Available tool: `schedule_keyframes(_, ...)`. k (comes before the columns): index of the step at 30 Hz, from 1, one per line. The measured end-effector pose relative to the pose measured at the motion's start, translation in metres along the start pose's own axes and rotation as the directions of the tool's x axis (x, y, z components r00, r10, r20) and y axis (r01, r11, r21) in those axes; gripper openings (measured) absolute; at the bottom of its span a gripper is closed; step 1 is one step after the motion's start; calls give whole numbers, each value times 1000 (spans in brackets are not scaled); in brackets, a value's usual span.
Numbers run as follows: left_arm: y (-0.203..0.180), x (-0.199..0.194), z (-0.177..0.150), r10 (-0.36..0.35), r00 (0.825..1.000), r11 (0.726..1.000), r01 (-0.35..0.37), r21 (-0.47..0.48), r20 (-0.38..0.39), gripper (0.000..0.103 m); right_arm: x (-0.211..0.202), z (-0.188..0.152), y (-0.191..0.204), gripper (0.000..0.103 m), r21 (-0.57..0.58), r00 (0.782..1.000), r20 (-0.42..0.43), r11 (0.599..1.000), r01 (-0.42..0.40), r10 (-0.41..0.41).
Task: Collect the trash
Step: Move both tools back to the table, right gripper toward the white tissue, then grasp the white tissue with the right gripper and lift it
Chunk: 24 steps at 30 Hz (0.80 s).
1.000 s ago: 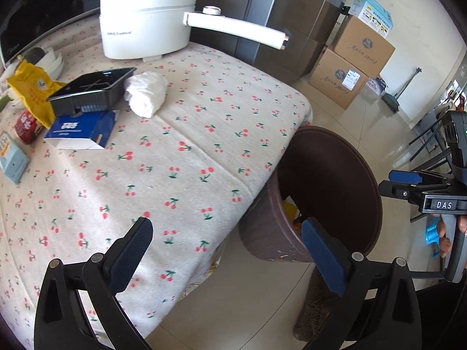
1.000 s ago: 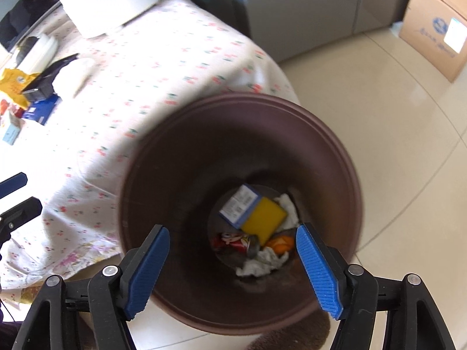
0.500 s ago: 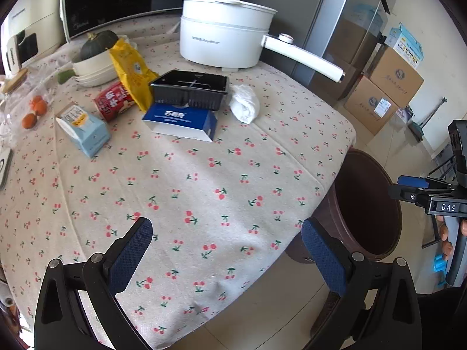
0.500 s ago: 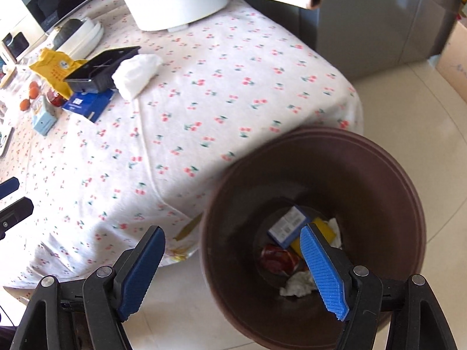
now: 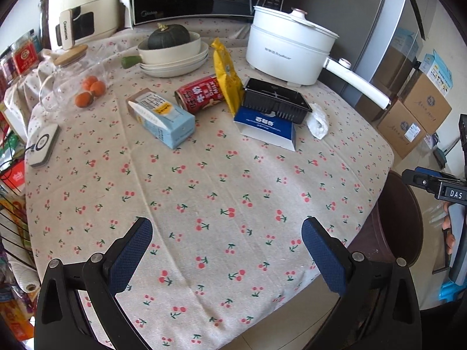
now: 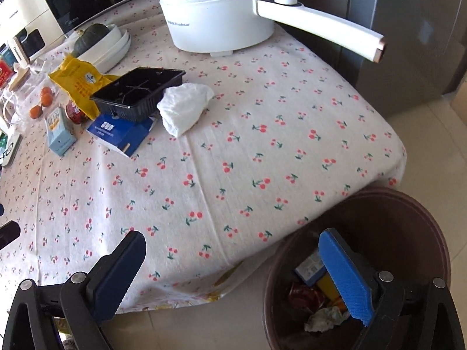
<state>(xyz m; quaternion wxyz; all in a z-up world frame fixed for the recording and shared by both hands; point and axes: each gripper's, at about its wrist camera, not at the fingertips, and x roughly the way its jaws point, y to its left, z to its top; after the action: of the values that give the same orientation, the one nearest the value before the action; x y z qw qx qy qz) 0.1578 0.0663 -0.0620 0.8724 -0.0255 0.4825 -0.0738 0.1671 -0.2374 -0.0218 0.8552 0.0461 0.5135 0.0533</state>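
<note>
Now the trash still to collect sits in a cluster at the far side of the surface [image 6: 262, 157]: a crumpled white tissue [image 6: 185, 106] touching a black plastic tray [image 6: 140, 90] that rests on a blue box [image 6: 122, 134], with a yellow packet [image 6: 80, 80], a red can [image 5: 200, 94] and a pale blue carton [image 5: 162, 119] beside them. I judge the tissue the easiest next pick, since it lies nearest the brown bin [image 6: 408, 213] on the floor at the corner of the surface. I would come down over it, pinch its middle, and keep clear of the tray. My right gripper [image 6: 232, 277] has just been opening, its fingers [image 6: 346, 274] wide apart with nothing between them. My left gripper [image 5: 227, 252] is likewise spread and empty above the cloth.
</note>
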Motion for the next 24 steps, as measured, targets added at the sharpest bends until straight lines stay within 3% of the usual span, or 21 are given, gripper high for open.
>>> schedule_keyframes(7,29,3,7,69,998,997,-68,-28,16,103,45,35,27,99,-79,1000,17,997,10,-9)
schedule_keyframes(15,54,8,11,70,997,991,-67,-112,19,103,100,67,51,97,-158,998,62,987,7,3)
schedule_keyframes(18,58,10,12,67,998,989,-64,-131,21,103,119,78,57,92,-189,997,72,982,26,-12)
schedule_keyframes(24,57,18,13,60,998,989,-59,-138,7,103,139,96,59,81,-181,996,85,983,-11,27)
